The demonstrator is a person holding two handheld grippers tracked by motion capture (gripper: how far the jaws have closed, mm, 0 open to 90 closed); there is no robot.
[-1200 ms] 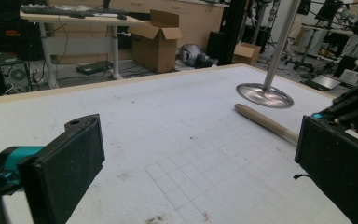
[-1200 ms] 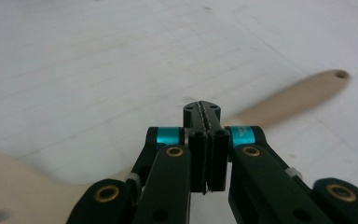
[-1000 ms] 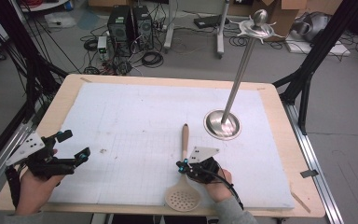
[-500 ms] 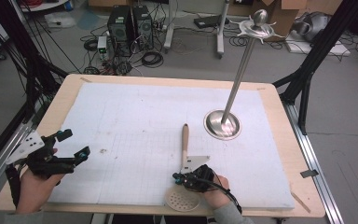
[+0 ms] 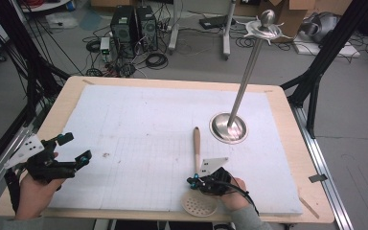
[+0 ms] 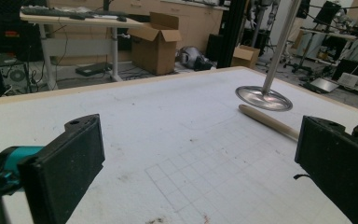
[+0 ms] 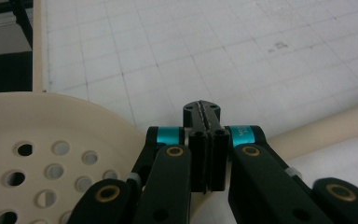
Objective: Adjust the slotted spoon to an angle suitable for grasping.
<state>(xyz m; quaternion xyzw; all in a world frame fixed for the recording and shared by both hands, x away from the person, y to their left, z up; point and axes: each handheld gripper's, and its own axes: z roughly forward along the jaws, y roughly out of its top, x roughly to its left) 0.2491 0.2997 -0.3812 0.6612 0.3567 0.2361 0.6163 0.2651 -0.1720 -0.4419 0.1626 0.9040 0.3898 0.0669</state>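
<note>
A skimmer lies on the white foam board (image 5: 143, 120), its cream perforated head (image 5: 199, 205) at the front edge and its wooden handle (image 5: 197, 146) pointing away. My right gripper (image 5: 194, 182) sits over the skimmer's neck, just above the head. In the right gripper view this gripper (image 7: 202, 109) has its jaws pressed together with nothing between them; the head (image 7: 42, 140) lies to their left and the handle (image 7: 326, 123) runs off to the right beneath them. My left gripper (image 5: 75, 148) rests at the front left with its jaws wide apart, open (image 6: 200, 140) and empty.
A tall metal stand with a round shiny base (image 5: 228, 128) rises at the right back of the board; its base (image 6: 263, 98) also appears in the left gripper view beyond the handle (image 6: 268, 120). The wooden table rim (image 5: 280, 100) frames the board. Cables and computers lie on the floor behind.
My right gripper has slid along the handle toward the front edge, ending over the neck by the head. The skimmer has shifted slightly to the right. The left gripper has stayed put.
</note>
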